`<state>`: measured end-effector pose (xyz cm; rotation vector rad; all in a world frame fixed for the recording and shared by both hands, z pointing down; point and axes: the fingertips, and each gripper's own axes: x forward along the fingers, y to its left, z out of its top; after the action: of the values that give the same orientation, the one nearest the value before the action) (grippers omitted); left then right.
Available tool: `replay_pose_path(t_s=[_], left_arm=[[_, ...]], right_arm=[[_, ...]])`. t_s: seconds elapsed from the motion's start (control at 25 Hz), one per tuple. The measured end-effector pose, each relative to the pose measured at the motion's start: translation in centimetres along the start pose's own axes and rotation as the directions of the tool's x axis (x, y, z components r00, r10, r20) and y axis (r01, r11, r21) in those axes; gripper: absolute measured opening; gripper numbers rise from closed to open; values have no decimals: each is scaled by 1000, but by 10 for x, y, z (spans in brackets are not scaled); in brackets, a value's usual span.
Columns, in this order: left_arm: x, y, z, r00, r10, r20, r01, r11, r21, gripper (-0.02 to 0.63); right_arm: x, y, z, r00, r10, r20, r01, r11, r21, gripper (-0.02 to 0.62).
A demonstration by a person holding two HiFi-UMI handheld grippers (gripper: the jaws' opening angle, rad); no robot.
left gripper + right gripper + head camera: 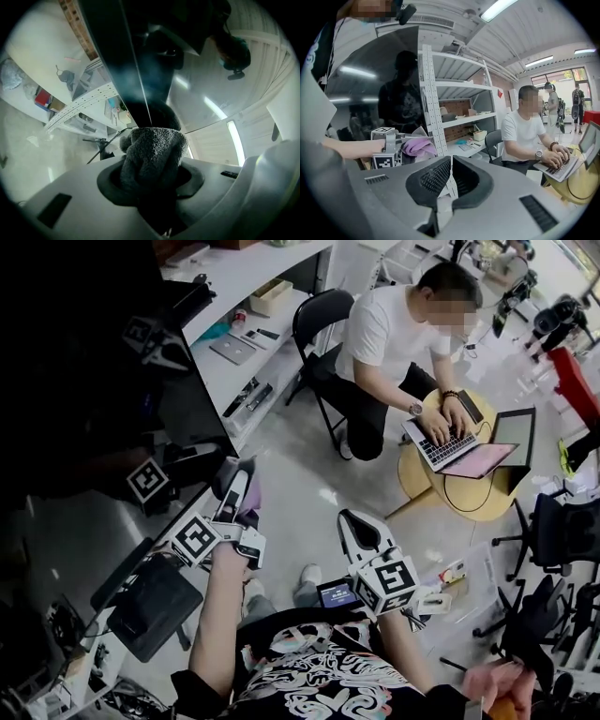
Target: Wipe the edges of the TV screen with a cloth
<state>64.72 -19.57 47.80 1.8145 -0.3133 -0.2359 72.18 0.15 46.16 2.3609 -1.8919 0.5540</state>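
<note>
- The TV screen is standing upright and filling the 10 o'clock side of the head view. In the left gripper view its side edge is showing as a long line running from 12 o'clock down to the centre.
- The left gripper is reaching toward the screen's lower corner, with its jaws clamping a cloth.
- The right gripper is hanging at 5 o'clock, well apart from the screen, with its jaws pressed together on nothing.
- The cloth is bunched and poking out past the jaws toward 12 o'clock. It is lying at the low end of that edge line, touching it or just beside it; which one is unclear.
- The wiping of the side edge appears to be under way. The next move likely calls for sliding the cloth along the edge's length while keeping it pressed against the edge.
</note>
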Motion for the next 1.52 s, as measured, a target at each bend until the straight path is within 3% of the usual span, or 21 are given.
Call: replay_pose_path(t_s=[0.12, 0.28, 0.4, 0.44, 0.52, 0.64, 0.72, 0.84, 0.88, 0.92, 1.08, 1.24, 1.32, 1.52], left_arm=[[2, 2, -5, 999, 32, -9, -32, 999, 41, 160], [11, -28, -25, 998, -56, -15, 56, 998, 7, 156], [4, -29, -34, 999, 12, -33, -5, 983, 183, 156], [0, -30, -35, 998, 37, -41, -24, 959, 283, 156], [-7, -31, -36, 995, 85, -44, -56, 888, 457, 156], [-27, -32, -35, 988, 156, 3, -125, 779, 615, 156], [-42, -34, -34, 978, 202, 55, -180, 681, 710, 156], [-59, -42, -36, 960, 246, 137, -247, 500, 830, 156], [-63, -45, -37, 955, 253, 156, -259, 452, 854, 156], [-67, -47, -39, 951, 259, 170, -269, 421, 866, 156], [-87, -57, -41, 942, 258, 215, -305, 390, 869, 156], [-119, -67, -48, 923, 270, 272, -353, 319, 880, 156], [-139, -69, -48, 913, 277, 300, -379, 297, 877, 156], [-191, -73, -60, 886, 284, 367, -445, 295, 846, 156]], right_arm=[[-5, -11, 0, 1000, 10, 3, -10, 1000, 0, 35], [-9, -23, 5, 999, 29, 22, -29, 1000, 9, 35], [-7, -26, 6, 998, 55, 29, -54, 998, -18, 35], [-6, -25, 7, 997, 71, 28, -70, 997, -30, 35], [-5, -21, 12, 994, 105, 34, -103, 993, -58, 35], [-2, -10, 25, 987, 144, 73, -137, 986, -98, 35], [-1, -4, 29, 983, 169, 74, -161, 981, -108, 35], [2, -1, 28, 978, 203, 49, -195, 973, -125, 35], [4, -1, 28, 976, 214, 45, -206, 969, -135, 35], [5, 2, 28, 973, 227, 42, -219, 965, -144, 35], [9, 23, 39, 954, 291, 71, -277, 948, -155, 35], [6, 46, 36, 940, 336, 57, -320, 928, -189, 35], [2, 61, 33, 931, 361, 45, -346, 916, -205, 35], [-24, 94, 15, 907, 420, 20, -406, 887, -218, 35]])
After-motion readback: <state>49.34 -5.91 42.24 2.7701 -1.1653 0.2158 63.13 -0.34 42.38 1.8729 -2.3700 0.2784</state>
